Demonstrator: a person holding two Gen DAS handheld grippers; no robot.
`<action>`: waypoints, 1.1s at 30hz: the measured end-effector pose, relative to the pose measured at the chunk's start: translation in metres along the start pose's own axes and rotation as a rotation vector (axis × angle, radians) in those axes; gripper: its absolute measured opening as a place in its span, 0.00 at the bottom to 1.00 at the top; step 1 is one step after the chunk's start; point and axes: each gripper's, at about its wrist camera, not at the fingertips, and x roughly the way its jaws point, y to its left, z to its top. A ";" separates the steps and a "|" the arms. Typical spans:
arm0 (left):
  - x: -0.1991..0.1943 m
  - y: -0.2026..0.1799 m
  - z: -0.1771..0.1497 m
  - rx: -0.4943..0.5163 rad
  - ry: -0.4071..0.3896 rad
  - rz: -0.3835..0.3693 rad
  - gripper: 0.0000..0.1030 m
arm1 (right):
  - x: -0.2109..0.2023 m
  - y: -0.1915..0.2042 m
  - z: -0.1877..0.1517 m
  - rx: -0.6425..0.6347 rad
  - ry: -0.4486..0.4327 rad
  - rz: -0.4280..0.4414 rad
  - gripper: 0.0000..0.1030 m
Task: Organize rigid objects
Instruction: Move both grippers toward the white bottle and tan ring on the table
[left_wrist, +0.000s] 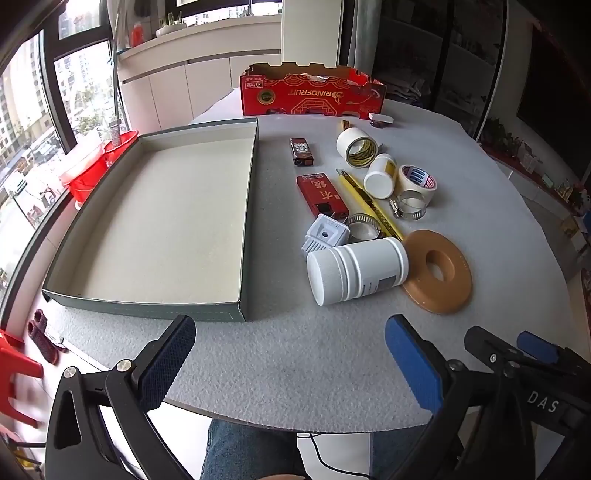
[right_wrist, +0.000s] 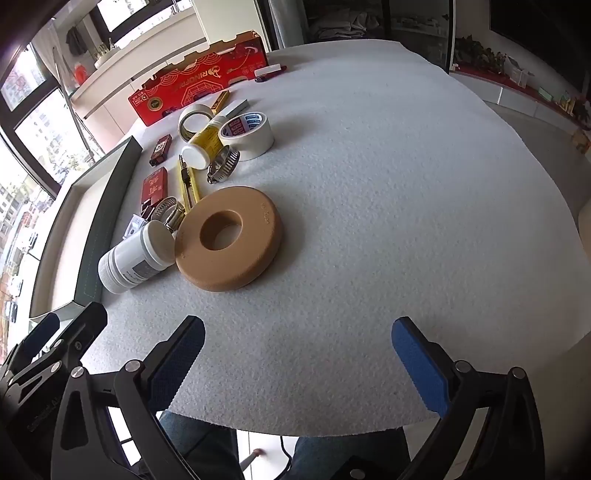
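1. Both grippers hover at the near edge of the desk (right_wrist: 369, 184); left gripper (left_wrist: 291, 365) and right gripper (right_wrist: 299, 365) have fingers spread wide, holding nothing.
2. The tray (left_wrist: 243, 221) sits empty on the left, likely the destination.
3. The clutter lies just right of it: jar (left_wrist: 356, 269) on its side touching the ring (right_wrist: 229, 240), with tapes, clamps and boxes behind.
4. The jar looks like the easiest first pick.

Empty grey tray (left_wrist: 248, 236), cream inside, lies left of the clutter. White jar (left_wrist: 357, 270) on its side, touching tan ring disc (left_wrist: 439, 271) lying flat. Two red boxes (left_wrist: 322, 195), yellow cutter (left_wrist: 369, 201), two hose clamps (left_wrist: 408, 206), grey plug (left_wrist: 325, 234), small white-capped bottle (left_wrist: 379, 175), two tape rolls (left_wrist: 356, 146) behind
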 end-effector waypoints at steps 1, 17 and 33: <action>0.000 0.000 0.000 0.001 0.001 0.000 1.00 | 0.000 0.001 0.000 -0.003 0.000 -0.001 0.99; 0.000 0.000 0.000 0.002 -0.017 -0.010 1.00 | 0.001 0.003 0.002 -0.007 0.010 -0.016 0.99; -0.012 -0.016 0.017 0.085 -0.107 -0.090 1.00 | 0.000 -0.006 0.002 0.023 0.012 -0.035 0.99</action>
